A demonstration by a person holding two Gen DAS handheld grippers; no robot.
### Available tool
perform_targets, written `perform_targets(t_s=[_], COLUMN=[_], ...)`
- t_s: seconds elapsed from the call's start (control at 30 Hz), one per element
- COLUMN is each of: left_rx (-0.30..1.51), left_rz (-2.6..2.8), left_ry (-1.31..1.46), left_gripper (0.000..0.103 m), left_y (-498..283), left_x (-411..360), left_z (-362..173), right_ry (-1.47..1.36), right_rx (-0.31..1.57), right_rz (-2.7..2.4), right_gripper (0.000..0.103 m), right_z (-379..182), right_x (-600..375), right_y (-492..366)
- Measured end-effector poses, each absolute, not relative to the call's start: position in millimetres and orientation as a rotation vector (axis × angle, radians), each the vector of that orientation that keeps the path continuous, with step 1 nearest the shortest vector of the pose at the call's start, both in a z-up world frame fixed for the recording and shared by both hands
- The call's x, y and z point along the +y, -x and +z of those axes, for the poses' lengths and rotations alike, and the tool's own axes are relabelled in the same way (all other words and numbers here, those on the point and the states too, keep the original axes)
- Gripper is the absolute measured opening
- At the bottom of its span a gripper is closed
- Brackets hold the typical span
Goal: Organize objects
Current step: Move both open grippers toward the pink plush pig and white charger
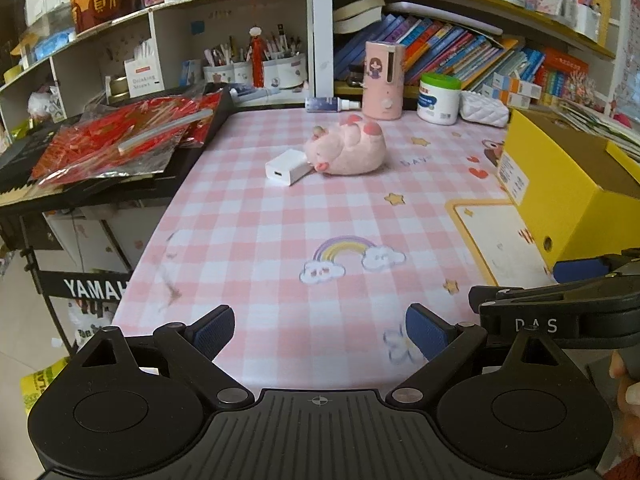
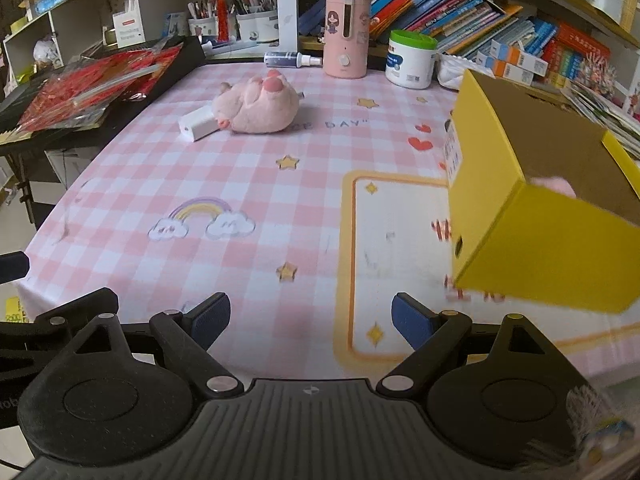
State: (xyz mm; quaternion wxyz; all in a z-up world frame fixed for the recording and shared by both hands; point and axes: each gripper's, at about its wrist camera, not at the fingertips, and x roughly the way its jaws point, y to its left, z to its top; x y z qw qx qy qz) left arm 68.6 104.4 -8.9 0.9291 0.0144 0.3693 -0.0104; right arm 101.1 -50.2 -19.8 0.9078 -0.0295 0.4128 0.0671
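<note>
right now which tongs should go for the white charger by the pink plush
Left, probably. Both tongs are open and empty, but the white charger lies almost straight ahead of the left tongs; from the right tongs it sits well off to the left.

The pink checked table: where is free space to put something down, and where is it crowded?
Free: the wide middle of the table, from the rainbow print to the near edge, between the keyboard and the yellow box. Crowded: the back row, with spray bottle, pink dispenser and white tub; plush pig touches the white charger.
</note>
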Motion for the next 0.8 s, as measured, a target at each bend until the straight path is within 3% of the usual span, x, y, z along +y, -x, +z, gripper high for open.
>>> perform_targets(t_s=[0.8], left_rx=[0.800], left_rz=[0.106], left_ry=[0.017], left_gripper=[0.094], left_y=[-178.7], left_x=[115.5], left_z=[-16.0], right_ry=[0.074], right_rx=[0.835], right_rz=[0.248], right_gripper=[0.088], right_z=[-19.9], right_x=[-42.3], right_y=[-235.4])
